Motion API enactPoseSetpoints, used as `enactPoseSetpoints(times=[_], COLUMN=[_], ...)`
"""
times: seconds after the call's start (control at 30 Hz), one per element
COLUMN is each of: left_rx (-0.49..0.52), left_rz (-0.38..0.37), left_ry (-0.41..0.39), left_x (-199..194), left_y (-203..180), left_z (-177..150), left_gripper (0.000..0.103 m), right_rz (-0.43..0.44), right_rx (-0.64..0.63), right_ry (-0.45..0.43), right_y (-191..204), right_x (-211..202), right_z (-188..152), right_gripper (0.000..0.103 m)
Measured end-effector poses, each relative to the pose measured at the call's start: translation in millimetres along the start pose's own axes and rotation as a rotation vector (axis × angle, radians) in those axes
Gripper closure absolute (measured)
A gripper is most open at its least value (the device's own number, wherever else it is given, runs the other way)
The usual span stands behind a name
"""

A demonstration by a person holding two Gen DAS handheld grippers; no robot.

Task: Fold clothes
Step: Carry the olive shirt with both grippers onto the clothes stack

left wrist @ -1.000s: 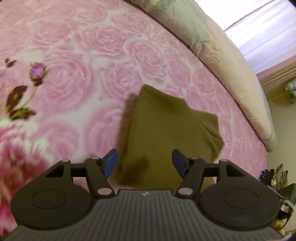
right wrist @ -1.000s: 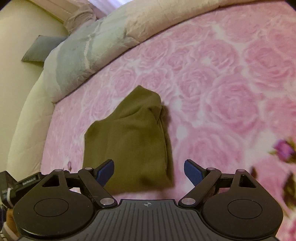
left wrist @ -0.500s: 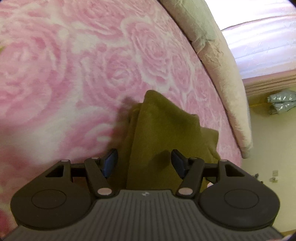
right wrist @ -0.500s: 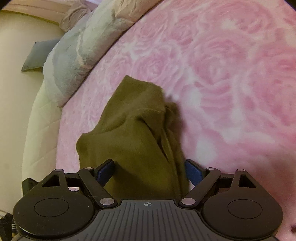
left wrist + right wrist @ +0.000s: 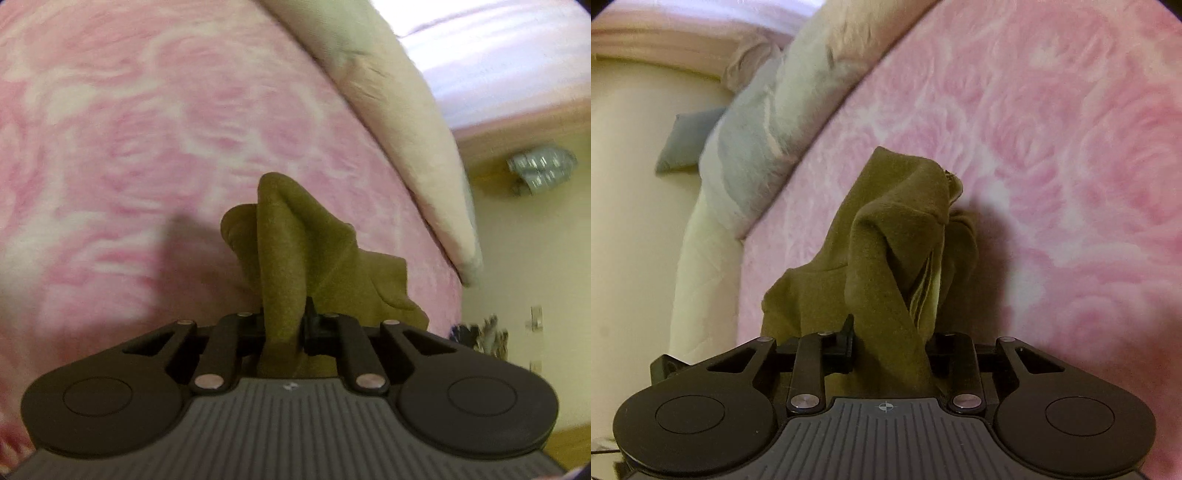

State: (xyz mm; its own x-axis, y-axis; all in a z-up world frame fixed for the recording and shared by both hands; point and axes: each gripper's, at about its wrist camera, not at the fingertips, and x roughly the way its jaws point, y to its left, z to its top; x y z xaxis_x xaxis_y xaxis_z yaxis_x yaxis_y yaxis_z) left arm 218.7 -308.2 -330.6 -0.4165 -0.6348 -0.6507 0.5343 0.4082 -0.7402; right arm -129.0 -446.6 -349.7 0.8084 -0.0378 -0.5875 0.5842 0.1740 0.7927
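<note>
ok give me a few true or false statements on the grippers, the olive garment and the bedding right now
1. The left hand-held gripper is shut on the olive green garment. True.
2. The right hand-held gripper is open and clear of the garment. False: it is shut on a bunch of the fabric.
3. The garment lies flat and spread out. False: it is bunched and pulled up into folds.
4. The blanket under the garment is pink with a rose pattern. True.
5. A pale quilt lies along the bed's edge. True.
</note>
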Motion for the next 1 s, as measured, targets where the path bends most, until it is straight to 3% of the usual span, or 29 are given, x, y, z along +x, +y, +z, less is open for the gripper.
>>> enactPoseSetpoints(times=[0.13, 0.3, 0.47, 0.67, 0.83, 1.0], left_rx=[0.078, 0.187, 0.278, 0.402, 0.493, 0.553], left_rz=[-0.04, -0.13, -0.217, -0.388, -0.482, -0.446], left_ry=[0.045, 0.126, 0.231, 0.333, 0.37, 0.387], left_x=[8, 56, 150, 281, 370, 438], left_y=[-73, -194, -334, -515, -652, -701], left_z=[-12, -37, -78, -111, -128, -134], left_gripper=[0.093, 0.093, 0.093, 0.093, 0.093, 0.093], right_rz=[0.002, -0.012, -0.058, -0.136, -0.175, -0.161], right_rx=[0.023, 0.089, 0.164, 0.185, 0.198, 0.237], right_ry=[-0.078, -0.223, -0.371, -0.605, -0.774, -0.872], right_y=[6, -15, -72, -138, -180, -228], right_x=[-74, -210, -365, -552, -657, -712], right_z=[7, 20, 42, 83, 133, 187], right_gripper=[0.074, 0.074, 0.074, 0.074, 0.074, 0.074])
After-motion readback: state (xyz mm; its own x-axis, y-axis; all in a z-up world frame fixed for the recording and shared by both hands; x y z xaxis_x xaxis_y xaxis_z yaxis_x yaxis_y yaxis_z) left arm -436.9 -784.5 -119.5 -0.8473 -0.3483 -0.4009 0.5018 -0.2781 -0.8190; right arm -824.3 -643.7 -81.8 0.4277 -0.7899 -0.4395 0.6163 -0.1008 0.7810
